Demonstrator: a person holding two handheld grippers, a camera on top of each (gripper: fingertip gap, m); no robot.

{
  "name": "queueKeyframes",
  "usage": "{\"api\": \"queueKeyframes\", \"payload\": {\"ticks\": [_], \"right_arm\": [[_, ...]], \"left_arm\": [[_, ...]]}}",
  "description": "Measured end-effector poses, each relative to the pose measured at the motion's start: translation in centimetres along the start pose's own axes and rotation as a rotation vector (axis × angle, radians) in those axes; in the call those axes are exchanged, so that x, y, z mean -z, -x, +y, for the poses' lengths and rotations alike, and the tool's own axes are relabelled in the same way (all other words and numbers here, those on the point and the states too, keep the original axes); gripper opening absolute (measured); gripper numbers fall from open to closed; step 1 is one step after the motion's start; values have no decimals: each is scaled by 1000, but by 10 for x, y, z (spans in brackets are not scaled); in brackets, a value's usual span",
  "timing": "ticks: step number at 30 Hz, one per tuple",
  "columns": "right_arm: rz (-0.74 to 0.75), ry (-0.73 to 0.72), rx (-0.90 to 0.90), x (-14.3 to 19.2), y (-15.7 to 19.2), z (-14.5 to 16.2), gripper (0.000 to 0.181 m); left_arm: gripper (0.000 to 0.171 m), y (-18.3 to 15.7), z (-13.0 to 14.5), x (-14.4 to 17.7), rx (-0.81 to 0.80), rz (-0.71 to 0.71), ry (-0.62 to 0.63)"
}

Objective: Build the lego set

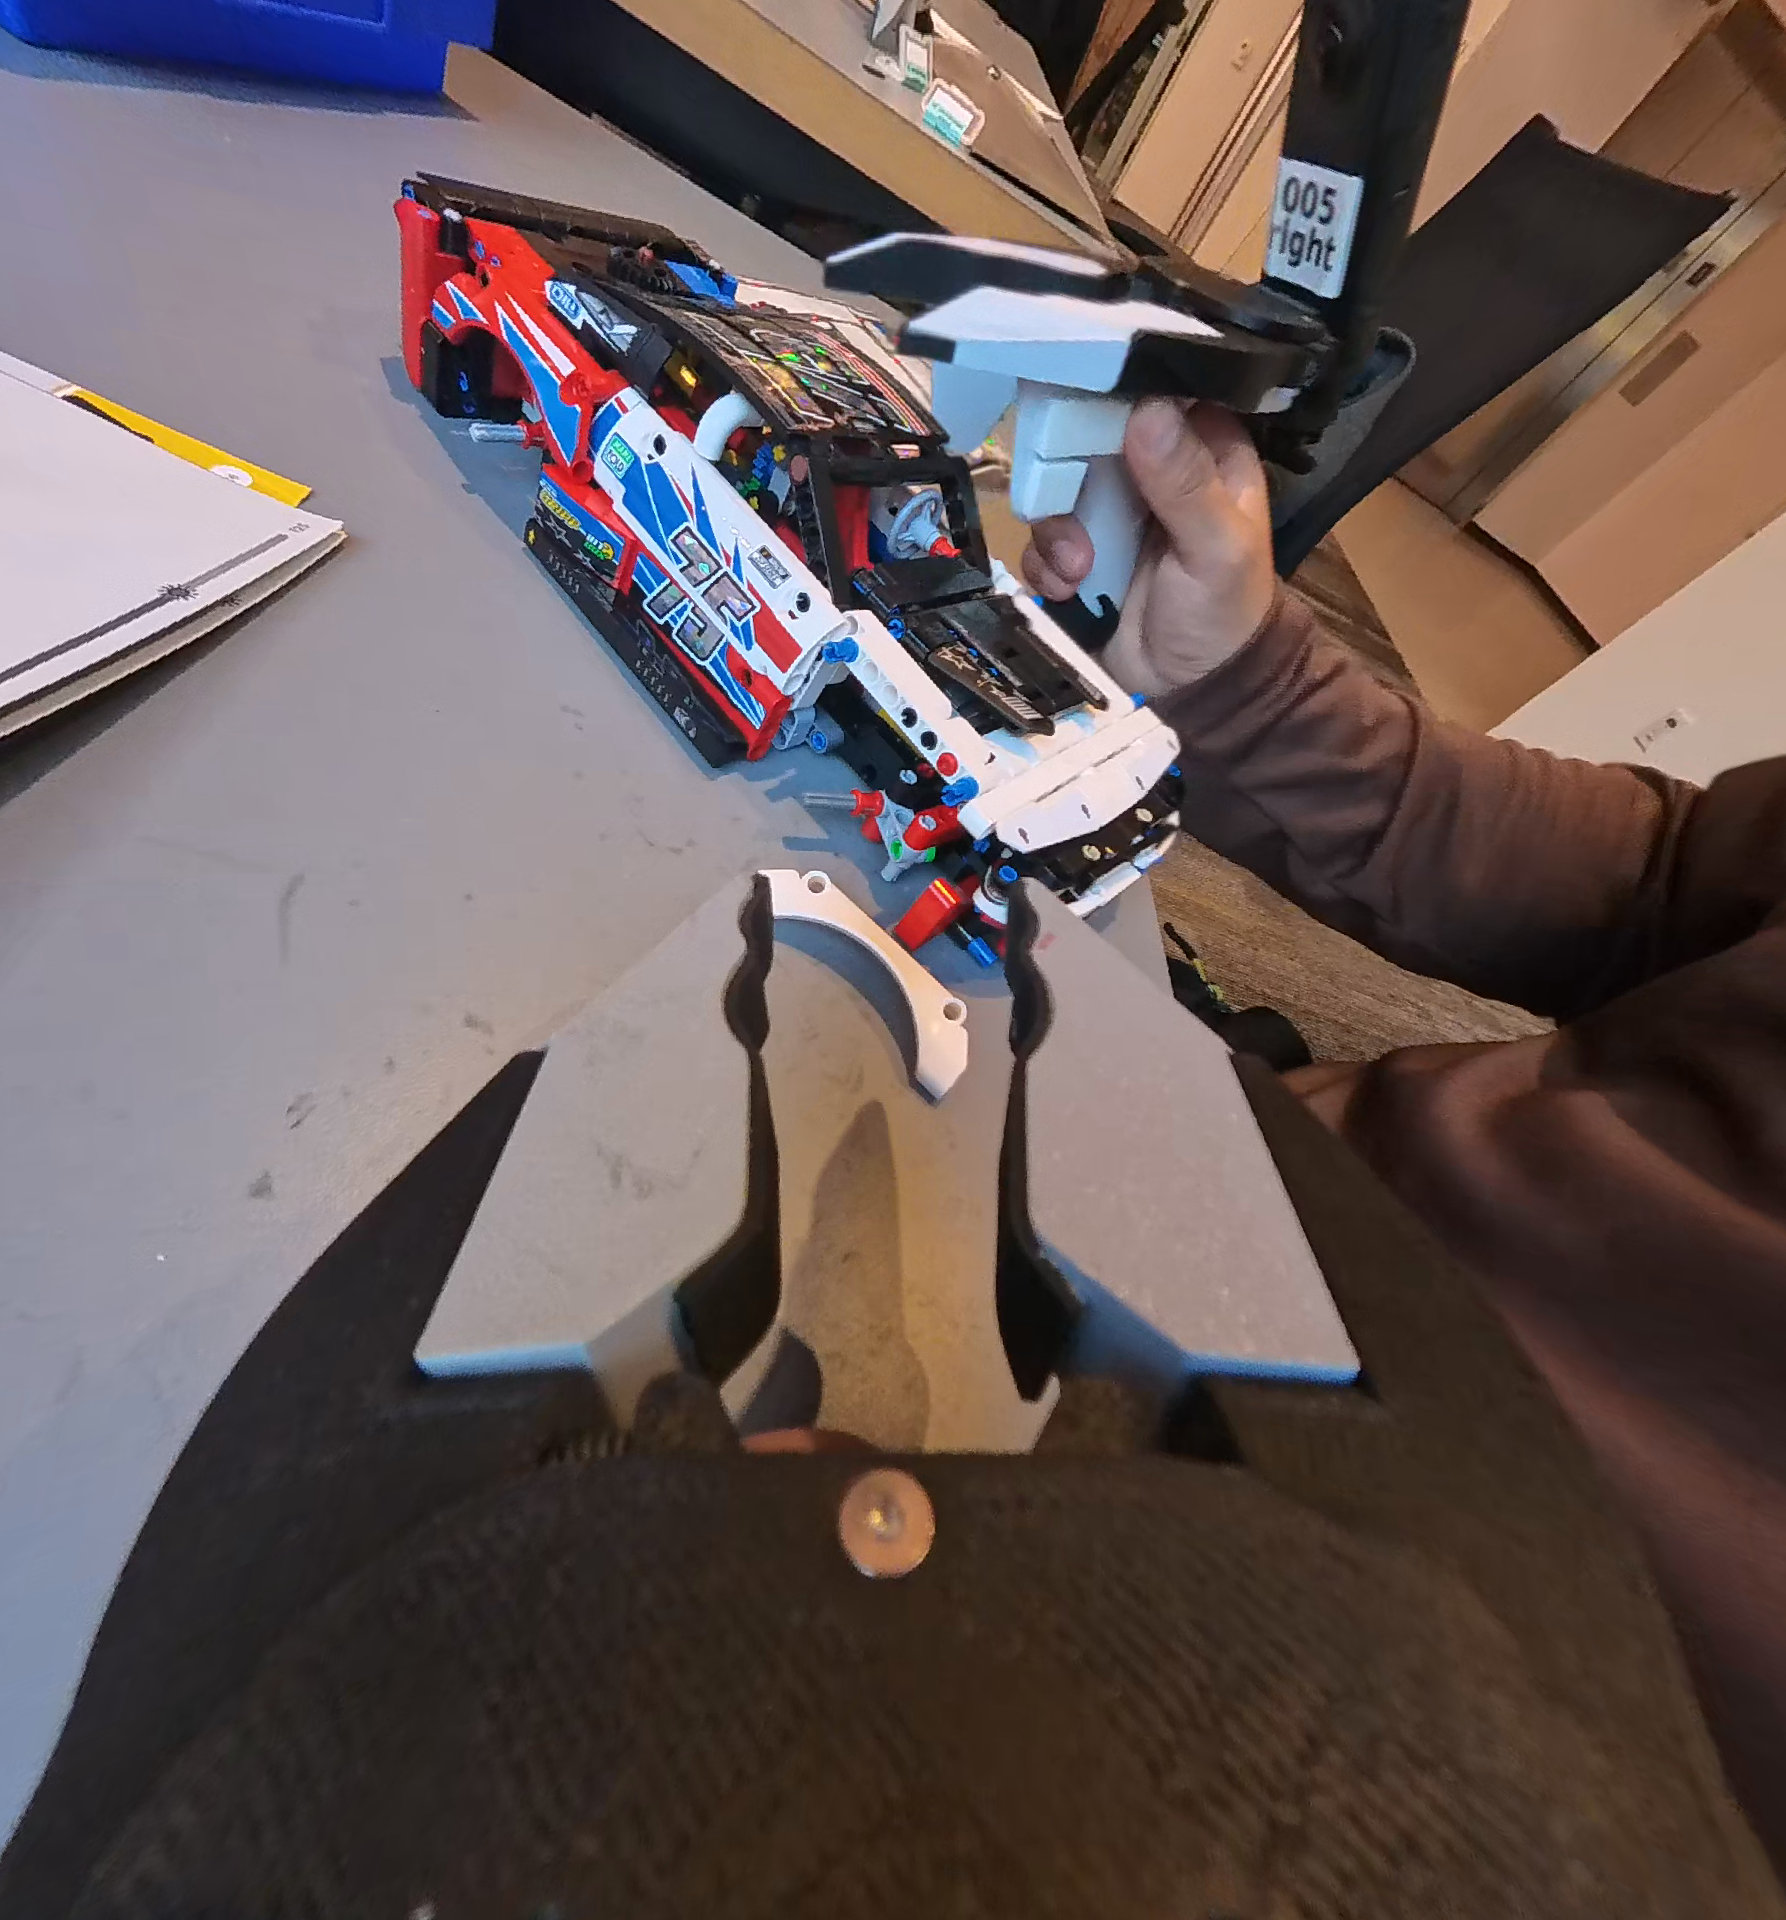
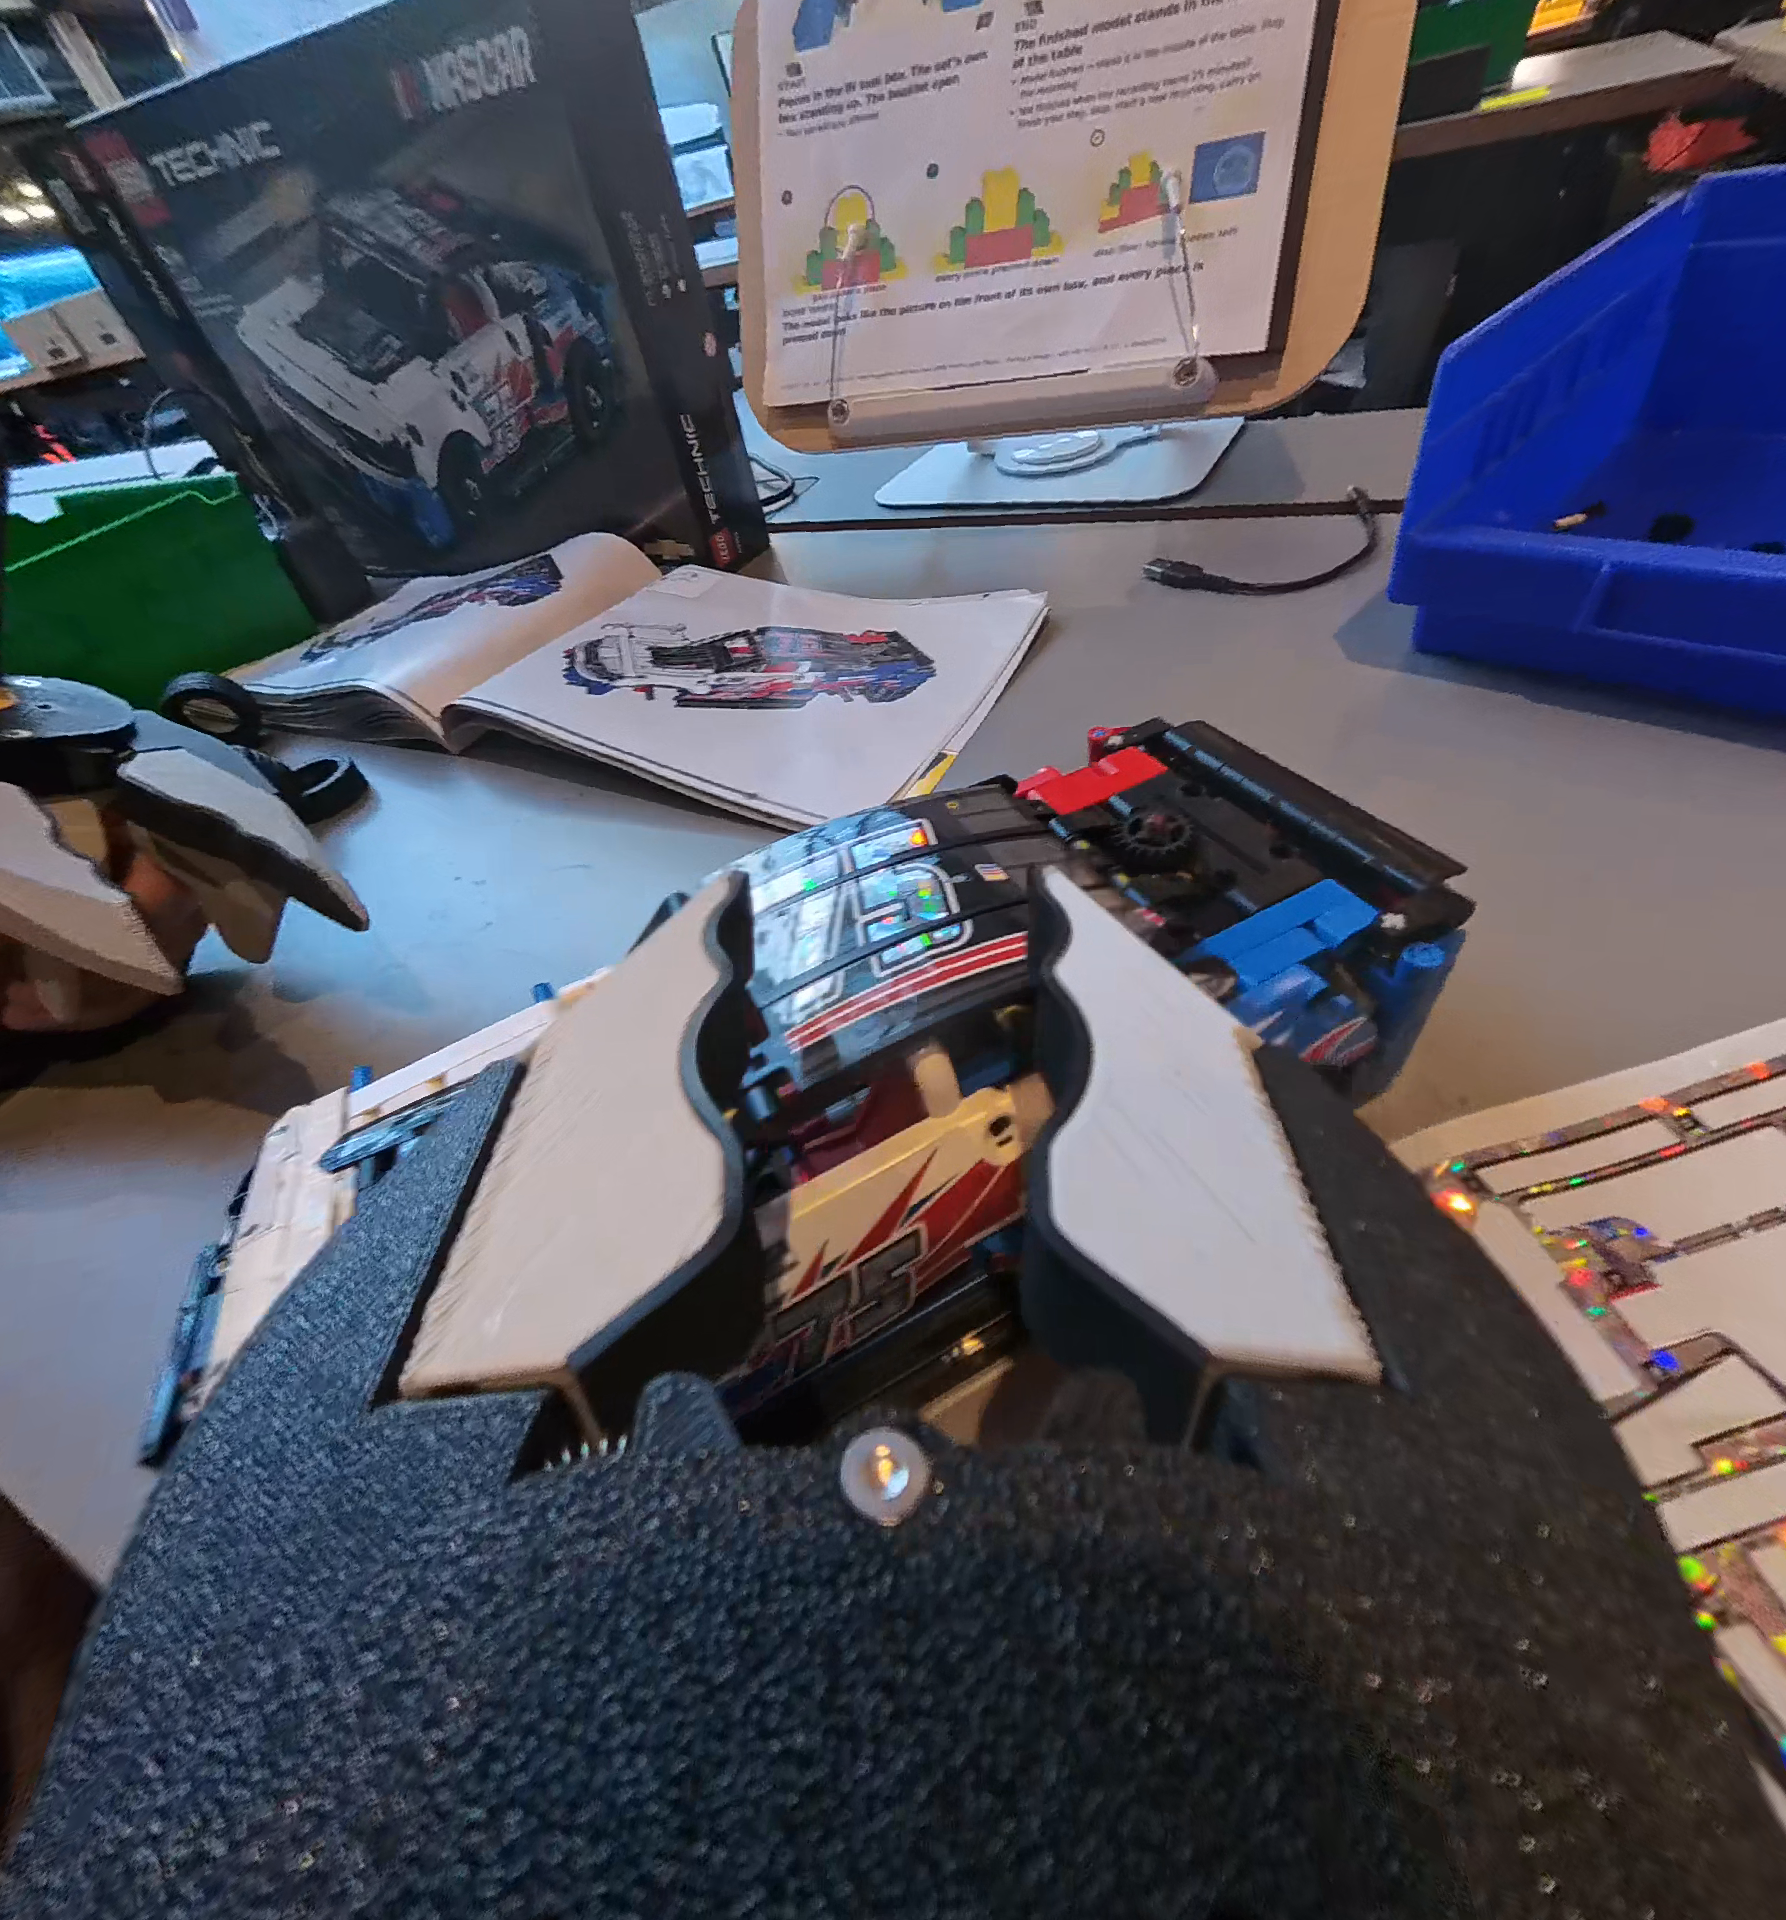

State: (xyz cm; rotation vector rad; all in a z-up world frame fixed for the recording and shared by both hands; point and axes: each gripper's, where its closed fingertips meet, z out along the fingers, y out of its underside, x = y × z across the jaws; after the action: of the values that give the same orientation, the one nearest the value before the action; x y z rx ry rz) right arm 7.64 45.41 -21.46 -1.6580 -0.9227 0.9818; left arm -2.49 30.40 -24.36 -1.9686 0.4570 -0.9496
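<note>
Left gripper (image 1: 884,925) is held low over the grey table (image 1: 245,1039), jaws parted wide, nothing gripped. A white curved arch piece (image 1: 904,977) is seen lying flat on the table between the two fingers; contact with either finger cannot be told.

The lego car (image 1: 723,520) is laid on the table just beyond the arch piece, part-built: red, white and blue side panels, black roof, no wheels fitted. Its white nose end is pointed toward the near right table edge, the red tail toward the far left. Small loose red and blue parts (image 1: 936,904) are seen beside the nose.

Right gripper (image 2: 889,935) is held above the car's roof, jaws opened wide, nothing clamped. The black stickered roof is framed between the fingers; touching or just clear cannot be told. In the left wrist view it is seen raised over the car in a person's hand (image 1: 1180,551).

Further items on the table:
- open instruction booklet (image 2: 764,675), far side
- set box (image 2: 401,291), standing behind the booklet
- blue bin (image 2: 1647,468), far right
- holographic sticker sheet (image 2: 1647,1299), near right
- propped instruction sheet on a stand (image 2: 1034,208)
</note>
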Motion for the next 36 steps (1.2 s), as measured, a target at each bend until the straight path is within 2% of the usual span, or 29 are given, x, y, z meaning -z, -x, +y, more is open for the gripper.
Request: {"api": "queueKeyframes", "payload": {"ticks": [11,17,19,23,32,36], "right_arm": [[-83,163,80,31,40,17,52],[-138,368,301,37,73,38,56],[-162,422,372,37,86,45,46],[-213,553,513,36,103,62,0],[-247,621,452,34,104,68,0],[-235,581,414,34,103,62,0]], "left_arm": [[41,2,2,-2,23,3,11],[40,2,2,-3,24,3,16],[40,2,1,-2,22,2,12],[40,1,1,-2,22,6,10],[40,1,2,-2,24,11,13],[40,0,1,-1,24,15,7]]}}
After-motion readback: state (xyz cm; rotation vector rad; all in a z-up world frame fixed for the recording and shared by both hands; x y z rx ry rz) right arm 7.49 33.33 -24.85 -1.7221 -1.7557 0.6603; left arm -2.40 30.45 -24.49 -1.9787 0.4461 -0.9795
